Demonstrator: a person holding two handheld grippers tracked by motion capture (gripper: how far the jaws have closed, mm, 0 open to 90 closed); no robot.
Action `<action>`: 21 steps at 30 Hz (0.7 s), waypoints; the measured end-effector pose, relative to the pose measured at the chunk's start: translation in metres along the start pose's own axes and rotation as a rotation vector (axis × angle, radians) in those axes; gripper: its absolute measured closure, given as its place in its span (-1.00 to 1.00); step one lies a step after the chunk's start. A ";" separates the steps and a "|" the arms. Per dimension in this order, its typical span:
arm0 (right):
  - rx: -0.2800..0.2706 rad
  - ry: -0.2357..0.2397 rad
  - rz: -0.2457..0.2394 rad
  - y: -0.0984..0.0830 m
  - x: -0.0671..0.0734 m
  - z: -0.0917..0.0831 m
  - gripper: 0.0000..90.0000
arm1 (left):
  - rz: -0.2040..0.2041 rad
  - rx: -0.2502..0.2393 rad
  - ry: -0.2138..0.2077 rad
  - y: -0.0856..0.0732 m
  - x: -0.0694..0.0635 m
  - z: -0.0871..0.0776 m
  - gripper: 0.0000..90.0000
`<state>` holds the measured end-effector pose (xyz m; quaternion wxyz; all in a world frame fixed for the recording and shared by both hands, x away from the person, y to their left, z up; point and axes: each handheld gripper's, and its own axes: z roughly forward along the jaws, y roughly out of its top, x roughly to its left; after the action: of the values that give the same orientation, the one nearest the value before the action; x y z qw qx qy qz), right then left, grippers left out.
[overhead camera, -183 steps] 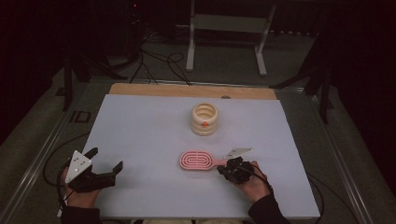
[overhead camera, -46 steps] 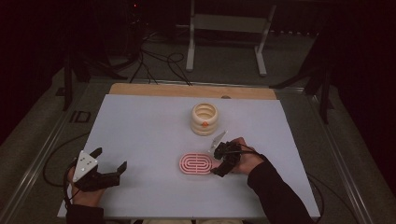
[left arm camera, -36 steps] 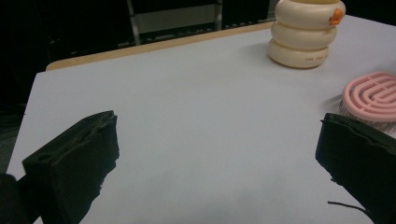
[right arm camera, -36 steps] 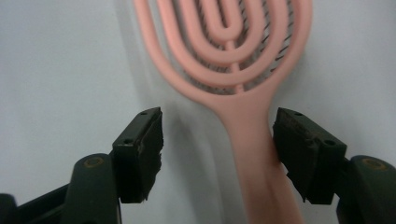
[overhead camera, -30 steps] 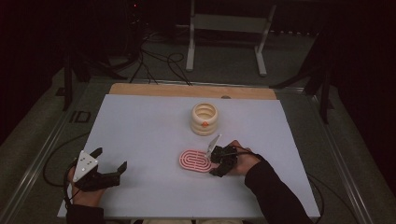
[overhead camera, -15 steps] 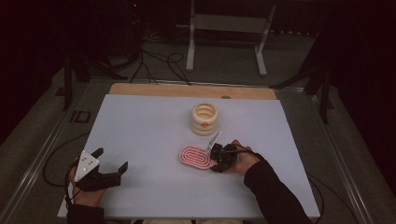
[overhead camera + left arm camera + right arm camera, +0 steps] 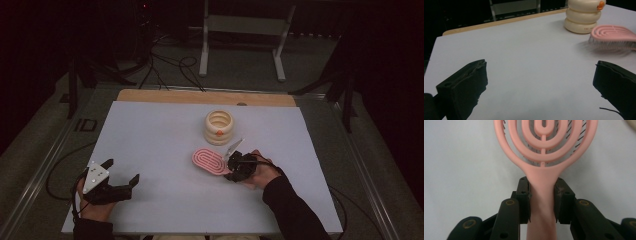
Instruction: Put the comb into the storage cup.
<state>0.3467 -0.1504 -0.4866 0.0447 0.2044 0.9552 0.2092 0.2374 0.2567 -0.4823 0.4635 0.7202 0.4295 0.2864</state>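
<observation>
right tool (image 7: 542, 197) clamps brush (image 7: 544, 150) handle; bristles hidden | left tool (image 7: 541, 82) agape

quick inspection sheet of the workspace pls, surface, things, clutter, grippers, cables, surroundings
surface: white tabletop, wooden strip along the far edge.
things: pink vented hairbrush near the centre; cream ribbed holder behind it, upright, apart from the brush.
clutter: nothing seen.
grippers: right gripper shut on the brush handle; left gripper open, holding nothing.
cables: black cables on the floor behind the table.
surroundings: dark room, metal stand at the back.
</observation>
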 end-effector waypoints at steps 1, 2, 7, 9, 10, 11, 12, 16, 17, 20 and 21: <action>-0.011 -0.007 0.006 0.000 0.000 -0.001 0.55 | 0.002 0.003 -0.003 0.001 -0.001 0.001 -0.99; -0.031 -0.024 0.024 0.001 0.002 -0.004 0.55 | 0.001 0.003 -0.008 0.002 -0.003 0.001 -0.99; -0.071 -0.044 0.026 0.002 0.003 -0.008 0.55 | 0.002 0.011 -0.025 0.006 -0.008 0.004 -0.99; -0.113 -0.067 0.036 0.004 0.005 -0.012 0.55 | -0.005 0.025 -0.056 0.013 -0.017 0.012 -0.99; -0.122 -0.069 0.041 0.004 0.005 -0.014 0.55 | -0.007 0.032 -0.066 0.015 -0.019 0.014 -0.99; -0.133 -0.069 0.041 0.005 0.006 -0.015 0.55 | -0.007 0.038 -0.079 0.017 -0.021 0.017 -0.99; -0.144 -0.078 0.047 0.005 0.006 -0.015 0.55 | -0.007 0.041 -0.091 0.020 -0.024 0.020 -0.99; -0.180 -0.094 0.058 0.007 0.008 -0.018 0.55 | -0.005 0.051 -0.122 0.032 -0.032 0.031 -0.99; -0.193 -0.099 0.061 0.007 0.008 -0.019 0.55 | -0.007 0.050 -0.140 0.040 -0.037 0.039 -0.99; -0.246 -0.116 0.077 0.010 0.010 -0.024 0.55 | -0.008 0.052 -0.162 0.054 -0.045 0.049 -0.99; -0.258 -0.121 0.079 0.010 0.012 -0.025 0.55 | -0.011 0.051 -0.167 0.058 -0.048 0.053 -0.99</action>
<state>0.3358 -0.1466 -0.4598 0.1198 0.2465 0.9073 0.3189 0.2787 0.1803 -0.4513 0.4808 0.7509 0.4003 0.2117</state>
